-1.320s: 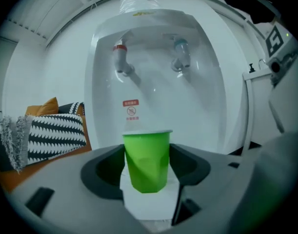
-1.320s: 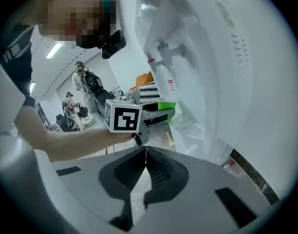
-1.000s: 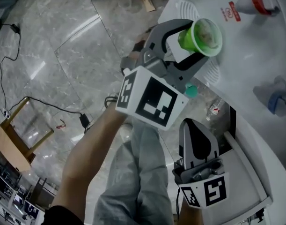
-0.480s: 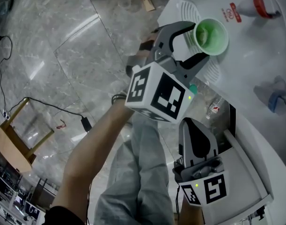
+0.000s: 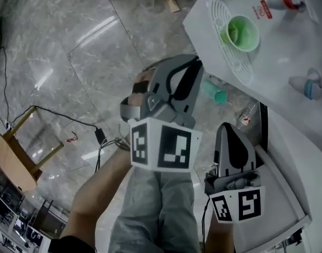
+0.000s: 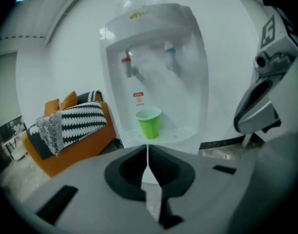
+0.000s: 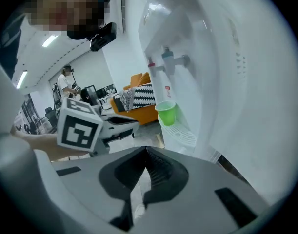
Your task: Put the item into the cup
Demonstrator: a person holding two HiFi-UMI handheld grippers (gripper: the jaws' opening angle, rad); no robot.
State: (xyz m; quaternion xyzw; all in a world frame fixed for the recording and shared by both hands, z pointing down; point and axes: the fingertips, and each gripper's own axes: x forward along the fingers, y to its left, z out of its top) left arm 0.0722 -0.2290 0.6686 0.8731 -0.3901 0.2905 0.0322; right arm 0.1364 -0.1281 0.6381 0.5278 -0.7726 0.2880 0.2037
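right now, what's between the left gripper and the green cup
Only the drip tray rim, per the left gripper view; the left gripper is closing its jaws, empty.

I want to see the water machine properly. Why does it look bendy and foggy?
Left gripper view: the wide lens bends the water dispenser, its taps hazy, the green cup sharper. Right gripper view: same bulge, dispenser wall glaring white. Head view: straighter, light streaks on the shiny floor.

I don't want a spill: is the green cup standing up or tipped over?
Standing up. The cup rests base-down on the tray, mouth up.
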